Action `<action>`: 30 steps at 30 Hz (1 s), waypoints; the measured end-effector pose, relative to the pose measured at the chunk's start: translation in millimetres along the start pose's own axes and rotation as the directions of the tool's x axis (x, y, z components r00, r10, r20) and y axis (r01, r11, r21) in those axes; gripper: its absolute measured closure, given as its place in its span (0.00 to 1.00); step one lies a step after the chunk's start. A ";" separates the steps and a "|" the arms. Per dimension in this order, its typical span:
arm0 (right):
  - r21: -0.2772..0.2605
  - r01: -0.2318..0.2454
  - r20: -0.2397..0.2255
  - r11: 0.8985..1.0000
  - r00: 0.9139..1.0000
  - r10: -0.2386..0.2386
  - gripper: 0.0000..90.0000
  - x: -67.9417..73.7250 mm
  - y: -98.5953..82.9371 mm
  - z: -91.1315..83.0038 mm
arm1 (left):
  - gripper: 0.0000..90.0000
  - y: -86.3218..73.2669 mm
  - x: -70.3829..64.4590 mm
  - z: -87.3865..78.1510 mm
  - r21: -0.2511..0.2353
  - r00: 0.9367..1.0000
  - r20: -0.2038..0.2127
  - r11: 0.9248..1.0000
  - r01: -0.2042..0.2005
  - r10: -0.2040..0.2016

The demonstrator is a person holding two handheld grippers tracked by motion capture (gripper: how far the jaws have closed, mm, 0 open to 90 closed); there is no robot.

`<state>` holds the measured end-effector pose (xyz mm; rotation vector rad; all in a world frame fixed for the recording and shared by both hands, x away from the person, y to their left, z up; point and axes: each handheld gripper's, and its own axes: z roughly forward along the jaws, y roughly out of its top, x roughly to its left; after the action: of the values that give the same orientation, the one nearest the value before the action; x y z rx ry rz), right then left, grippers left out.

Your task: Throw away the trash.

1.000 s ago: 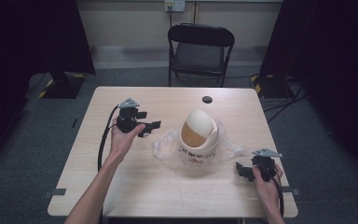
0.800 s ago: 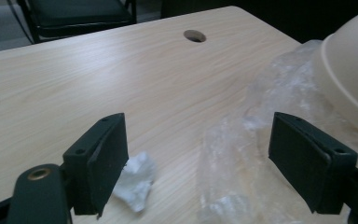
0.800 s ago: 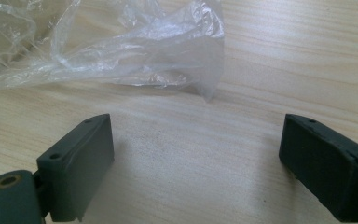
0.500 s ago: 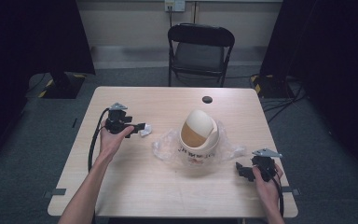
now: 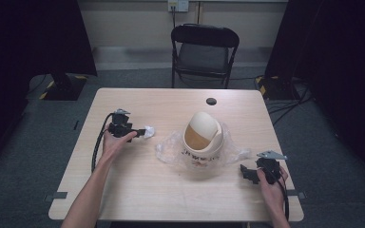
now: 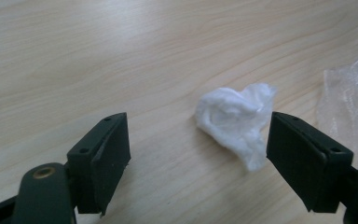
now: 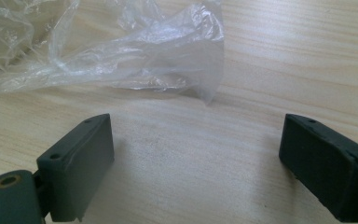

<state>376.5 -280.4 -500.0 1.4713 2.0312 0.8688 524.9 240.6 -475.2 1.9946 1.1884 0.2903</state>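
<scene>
Tissue wad (image 6: 235,119) lies on table (image 6: 121,51), outside bin (image 5: 202,137).

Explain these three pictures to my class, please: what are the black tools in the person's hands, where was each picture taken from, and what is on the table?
No robot here: a person holds a hand-operated two-jaw gripper in each hand. The high view looks down from above the person's side of the table. It shows the left gripper and the right gripper. The other two pictures come from small cameras riding on the grippers, looking out along their black jaws.

On the table stand a small cream bin with a swing lid, a crumpled clear plastic bag around its base, a wad of white tissue and a small black round thing near the far edge.

Nothing is held. In the left gripper view the jaws stand open on either side of the tissue, which lies on the wood. The right gripper's jaws are open too, above bare wood, just short of the bag's edge.
</scene>
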 end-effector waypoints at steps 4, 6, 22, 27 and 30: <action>0.001 0.000 -0.001 1.000 1.000 0.000 0.10 0.0 0.0 -0.1 | 0.23 1.7 -8.8 7.2 -0.008 0.999 0.034 1.000 -0.017 0.017; 0.001 -0.001 0.000 1.000 1.000 0.001 0.10 0.1 0.0 -0.1 | 0.23 2.1 -13.4 12.1 -0.004 0.999 0.041 1.000 -0.026 0.026; 0.002 -0.001 -0.001 1.000 1.000 0.001 0.10 0.1 0.0 -0.1 | 0.38 0.3 -25.9 30.3 0.046 0.995 -0.061 0.996 -0.080 0.083; 0.002 -0.001 -0.001 1.000 1.000 0.001 0.10 0.1 0.0 -0.1 | 0.51 0.2 -31.2 30.5 0.064 0.984 -0.103 0.988 -0.138 0.144; 0.001 0.000 -0.001 1.000 1.000 0.000 0.10 0.1 0.0 -0.1 | 0.55 -0.3 -32.2 30.3 0.056 0.985 -0.104 0.990 -0.129 0.134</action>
<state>376.3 -280.4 -499.9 1.4722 2.0329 0.8686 523.9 198.9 -489.7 2.1275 1.1412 0.4439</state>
